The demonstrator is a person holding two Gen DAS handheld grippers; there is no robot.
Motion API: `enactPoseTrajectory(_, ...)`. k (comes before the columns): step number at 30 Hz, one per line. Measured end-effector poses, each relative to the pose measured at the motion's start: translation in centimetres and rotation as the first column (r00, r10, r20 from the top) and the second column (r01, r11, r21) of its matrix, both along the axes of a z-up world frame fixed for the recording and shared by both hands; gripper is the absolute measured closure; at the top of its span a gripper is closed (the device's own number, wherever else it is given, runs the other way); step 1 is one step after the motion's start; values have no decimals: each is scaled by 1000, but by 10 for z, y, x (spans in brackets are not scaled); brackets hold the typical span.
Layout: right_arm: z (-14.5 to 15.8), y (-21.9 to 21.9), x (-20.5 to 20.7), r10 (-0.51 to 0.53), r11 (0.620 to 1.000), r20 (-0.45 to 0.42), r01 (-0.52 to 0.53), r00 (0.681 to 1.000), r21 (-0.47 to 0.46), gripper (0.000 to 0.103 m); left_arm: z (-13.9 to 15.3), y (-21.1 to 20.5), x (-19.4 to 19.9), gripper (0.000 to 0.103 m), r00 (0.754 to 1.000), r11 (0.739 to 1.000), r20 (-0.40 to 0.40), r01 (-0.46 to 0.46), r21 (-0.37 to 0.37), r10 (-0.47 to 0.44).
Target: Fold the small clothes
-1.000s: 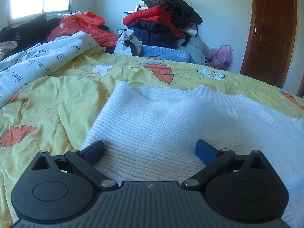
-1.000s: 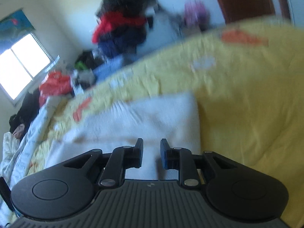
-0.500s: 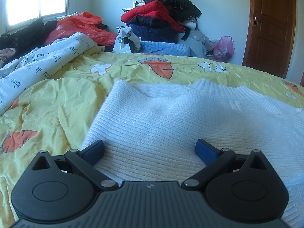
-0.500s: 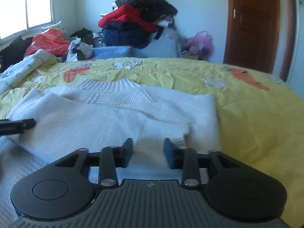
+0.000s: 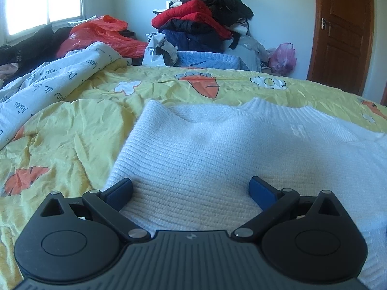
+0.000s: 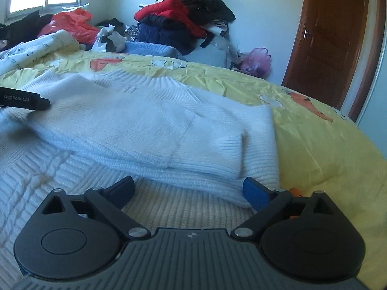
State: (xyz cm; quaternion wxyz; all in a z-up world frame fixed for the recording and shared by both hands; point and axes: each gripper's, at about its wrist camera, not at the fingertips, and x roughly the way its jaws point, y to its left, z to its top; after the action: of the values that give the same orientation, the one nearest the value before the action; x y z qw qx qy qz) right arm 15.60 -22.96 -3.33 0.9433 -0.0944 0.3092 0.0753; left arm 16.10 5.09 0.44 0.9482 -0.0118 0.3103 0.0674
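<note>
A white knit sweater (image 5: 217, 149) lies flat on the yellow bedspread (image 5: 60, 133), collar toward the far side. In the right wrist view the sweater (image 6: 135, 125) has its right sleeve folded across the body, cuff (image 6: 225, 149) near the right edge. My left gripper (image 5: 191, 189) is open and empty, low over the sweater's lower left part. My right gripper (image 6: 188, 188) is open and empty, low over the lower right hem. The left gripper's finger (image 6: 24, 100) shows at the left edge of the right wrist view.
A white printed quilt (image 5: 48, 89) is bunched at the bed's left. Beyond the bed are a pile of red, navy and black clothes (image 5: 200, 24), an orange plastic bag (image 5: 96, 36), a pink bag (image 5: 283, 58) and a brown door (image 5: 343, 31).
My right gripper has opened wide from nearly shut and settled low over the sweater's right hem. The sleeve lies folded across the body. The left gripper has barely moved.
</note>
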Motion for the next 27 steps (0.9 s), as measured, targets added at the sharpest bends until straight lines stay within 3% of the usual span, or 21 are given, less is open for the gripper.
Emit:
enactPoseTrajectory(5, 1, -1, -1, 3, 1000, -5, -3, 1000, 20, 5, 8, 1, -28, 0, 999, 999, 1, 47, 25, -47)
enactPoseTrajectory(11, 1, 0, 0, 4, 1000, -8, -4, 1000, 17, 4, -1, 8, -59, 0, 996, 997, -26, 83, -11, -83)
enactPoseTrajectory(13, 1, -1, -1, 3, 1000, -7, -3, 1000, 14, 4, -4, 6, -55, 0, 994, 996, -67, 86, -1, -85)
enactPoseTrajectory(18, 4, 2, -13, -44, 999, -42, 43, 998, -9, 1, -6, 5, -50, 0, 994, 997, -79, 79, 0, -79)
enactPoseTrajectory(22, 4, -11, -43, -111, 988, -107, 121, 988, 94, 0, -7, 7, -51, 0, 994, 997, -76, 81, -8, -81)
enactPoseTrajectory(27, -2, -18, -68, -98, 988, -79, 106, 992, 110, 0, -5, 6, -54, 0, 994, 997, -81, 76, 7, -75)
